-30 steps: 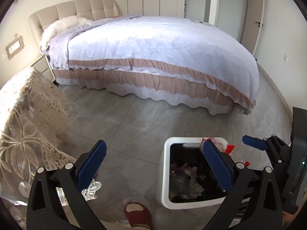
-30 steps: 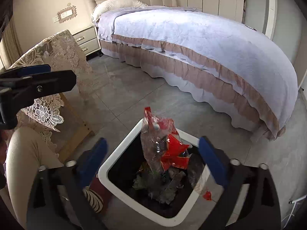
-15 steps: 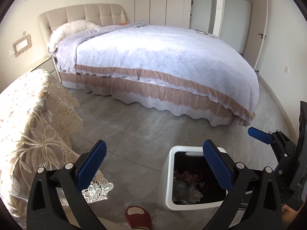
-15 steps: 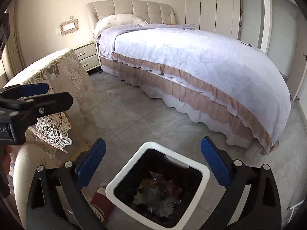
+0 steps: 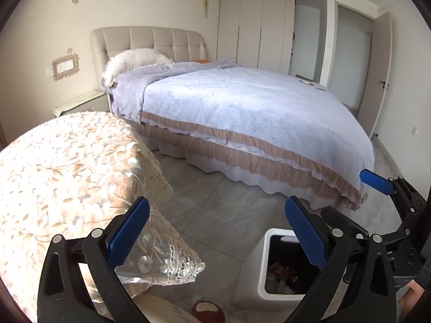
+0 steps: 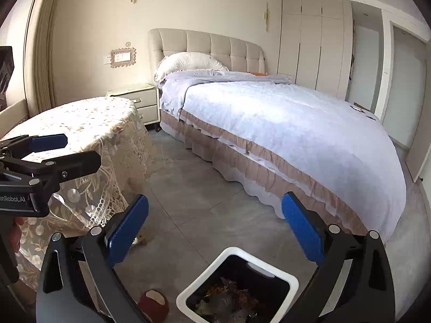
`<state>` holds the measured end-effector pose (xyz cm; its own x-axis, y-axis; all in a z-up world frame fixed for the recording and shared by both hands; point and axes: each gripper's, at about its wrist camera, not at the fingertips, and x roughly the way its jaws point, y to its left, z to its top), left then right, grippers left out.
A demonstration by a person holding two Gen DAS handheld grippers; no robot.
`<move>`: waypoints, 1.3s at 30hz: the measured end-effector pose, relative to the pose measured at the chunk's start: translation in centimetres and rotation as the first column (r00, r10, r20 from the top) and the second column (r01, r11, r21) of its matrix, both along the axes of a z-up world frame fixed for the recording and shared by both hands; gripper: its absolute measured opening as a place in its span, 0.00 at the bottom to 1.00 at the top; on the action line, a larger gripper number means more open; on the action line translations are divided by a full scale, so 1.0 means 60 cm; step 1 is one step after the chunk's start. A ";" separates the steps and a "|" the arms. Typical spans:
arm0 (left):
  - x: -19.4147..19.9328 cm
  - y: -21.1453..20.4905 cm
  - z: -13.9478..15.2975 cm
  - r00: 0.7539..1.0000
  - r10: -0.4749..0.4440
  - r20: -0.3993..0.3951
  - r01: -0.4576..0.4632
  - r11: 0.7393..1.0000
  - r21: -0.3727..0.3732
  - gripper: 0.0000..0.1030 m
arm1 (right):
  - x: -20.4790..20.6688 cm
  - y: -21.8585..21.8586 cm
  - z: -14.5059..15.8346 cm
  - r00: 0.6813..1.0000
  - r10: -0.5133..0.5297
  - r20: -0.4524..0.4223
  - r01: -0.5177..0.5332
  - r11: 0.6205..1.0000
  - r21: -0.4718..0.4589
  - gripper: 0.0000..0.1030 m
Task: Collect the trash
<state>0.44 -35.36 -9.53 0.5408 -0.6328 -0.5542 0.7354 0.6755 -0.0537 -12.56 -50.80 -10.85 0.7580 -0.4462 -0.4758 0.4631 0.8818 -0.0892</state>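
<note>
Both the left hand-held gripper (image 5: 215,235) and right hand-held gripper (image 6: 215,232) gape wide, empty. Trash (image 6: 226,300) lies in the bin (image 6: 291,280) below; next probably means finding another piece.

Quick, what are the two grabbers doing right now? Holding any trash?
Left gripper: open, holding nothing.
Right gripper: open, holding nothing, above the trash bin.

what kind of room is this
A home bedroom, most likely: a made bed with a padded headboard, a nightstand beside it, and built-in wardrobes along the far wall. A white trash bin stands on the tile floor.
</note>
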 end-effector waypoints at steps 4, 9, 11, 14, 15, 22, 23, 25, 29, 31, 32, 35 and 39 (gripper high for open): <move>0.014 0.055 0.024 0.998 0.062 0.019 -0.061 0.997 -0.039 0.95 | 0.026 0.043 0.031 0.998 0.057 0.036 -0.055 0.998 -0.037 0.96; 0.030 0.132 0.052 0.985 0.160 0.066 -0.156 0.986 -0.055 0.95 | 0.063 0.103 0.071 0.987 0.139 0.080 -0.133 0.988 -0.080 0.96; 0.035 0.167 0.062 0.974 0.212 0.083 -0.208 0.976 -0.060 0.96 | 0.079 0.131 0.086 0.980 0.174 0.100 -0.165 0.982 -0.093 0.96; 0.043 0.220 0.078 0.957 0.275 0.096 -0.269 0.960 -0.074 0.95 | 0.101 0.178 0.103 0.967 0.224 0.120 -0.210 0.970 -0.120 0.96; 0.044 0.238 0.082 0.950 0.296 0.102 -0.289 0.954 -0.075 0.95 | 0.108 0.193 0.108 0.962 0.244 0.124 -0.228 0.965 -0.129 0.96; 0.051 0.361 0.118 0.897 0.423 0.126 -0.408 0.904 -0.128 0.95 | 0.152 0.295 0.132 0.921 0.360 0.148 -0.337 0.928 -0.160 0.96; 0.050 0.374 0.123 0.889 0.439 0.130 -0.423 0.896 -0.131 0.95 | 0.160 0.309 0.137 0.915 0.374 0.151 -0.350 0.923 -0.162 0.96; 0.046 0.402 0.128 0.867 0.474 0.154 -0.457 0.879 -0.133 0.95 | 0.170 0.336 0.143 0.901 0.406 0.155 -0.381 0.909 -0.167 0.96; 0.040 0.449 0.138 0.816 0.542 0.202 -0.526 0.840 -0.132 0.95 | 0.195 0.393 0.155 0.871 0.463 0.163 -0.436 0.882 -0.177 0.96; 0.037 0.472 0.142 0.797 0.569 0.204 -0.555 0.822 -0.126 0.95 | 0.204 0.415 0.160 0.856 0.489 0.167 -0.462 0.869 -0.179 0.96; 0.038 0.483 0.143 0.787 0.584 0.198 -0.571 0.812 -0.122 0.95 | 0.208 0.424 0.163 0.849 0.502 0.166 -0.475 0.862 -0.179 0.96; 0.039 0.512 0.147 0.757 0.626 0.185 -0.615 0.779 -0.120 0.95 | 0.216 0.452 0.171 0.831 0.530 0.168 -0.502 0.846 -0.183 0.96; 0.035 0.537 0.154 0.743 0.640 0.197 -0.629 0.768 -0.122 0.95 | 0.225 0.475 0.181 0.819 0.546 0.176 -0.519 0.836 -0.178 0.96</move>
<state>2.57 -3.15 -0.30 0.9268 -0.1217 -0.3553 0.1340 0.9909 0.0101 0.96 -22.29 -0.01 0.9686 0.0148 -0.2483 -0.0566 0.9851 -0.1621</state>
